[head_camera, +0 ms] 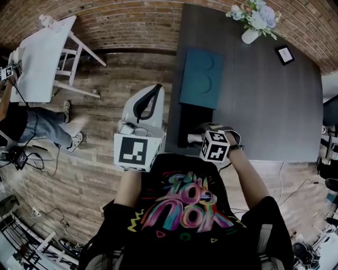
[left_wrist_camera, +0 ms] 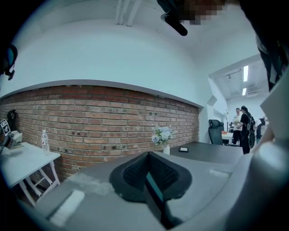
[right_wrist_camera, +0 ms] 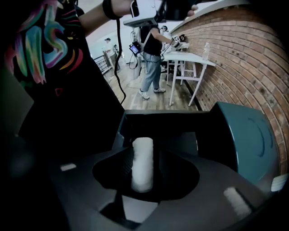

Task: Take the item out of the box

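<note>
A white roll [right_wrist_camera: 142, 164] is seen between the parted jaws of the right gripper [right_wrist_camera: 143, 149], at the open dark box [right_wrist_camera: 158, 121] on the grey table [head_camera: 264, 105]. The left gripper [left_wrist_camera: 148, 157] is held closed and empty.

Box lid [head_camera: 199, 78] is teal, table [head_camera: 264, 95] dark grey, item [right_wrist_camera: 142, 162] seemingly white.

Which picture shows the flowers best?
The head view: the flowers in their white vase show bigger and sharp at the far end of the table. The left gripper view shows them small, far off by the brick wall. The right gripper view misses them.
</note>
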A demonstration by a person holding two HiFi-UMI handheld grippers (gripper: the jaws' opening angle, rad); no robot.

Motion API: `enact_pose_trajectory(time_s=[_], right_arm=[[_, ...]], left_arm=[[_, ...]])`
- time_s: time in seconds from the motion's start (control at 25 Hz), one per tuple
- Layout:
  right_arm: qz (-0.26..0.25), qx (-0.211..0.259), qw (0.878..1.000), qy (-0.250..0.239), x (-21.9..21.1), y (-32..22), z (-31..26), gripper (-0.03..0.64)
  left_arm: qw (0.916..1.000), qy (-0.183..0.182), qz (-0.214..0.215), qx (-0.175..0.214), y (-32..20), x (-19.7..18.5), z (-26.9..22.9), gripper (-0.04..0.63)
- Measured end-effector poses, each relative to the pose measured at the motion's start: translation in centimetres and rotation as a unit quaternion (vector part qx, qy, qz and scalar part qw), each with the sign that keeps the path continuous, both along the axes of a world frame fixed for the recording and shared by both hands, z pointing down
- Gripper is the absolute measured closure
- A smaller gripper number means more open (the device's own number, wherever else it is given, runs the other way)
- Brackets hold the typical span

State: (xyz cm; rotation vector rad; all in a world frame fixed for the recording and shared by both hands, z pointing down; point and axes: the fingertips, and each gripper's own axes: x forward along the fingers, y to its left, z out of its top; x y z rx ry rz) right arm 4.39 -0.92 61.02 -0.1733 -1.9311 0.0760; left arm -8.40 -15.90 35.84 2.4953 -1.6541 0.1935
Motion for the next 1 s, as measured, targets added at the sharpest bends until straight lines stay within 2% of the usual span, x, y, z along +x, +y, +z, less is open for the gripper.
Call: enact_pose_trajectory(time_s=[0.32, 1.0], right_arm=[[-0.006, 0.009, 1.0, 0.024, 0.1, -0.2, 0.8, 0.479], [0.037, 0.006, 0.999, -0.016, -0.3, -0.9, 0.0, 0.492]], left_arm=[[1.0, 0.002, -0.004, 0.004, 0.2, -0.1, 0.1, 0.595], [1.0, 0.0, -0.004, 0.008, 0.3, 0.2, -0.4, 0.595]])
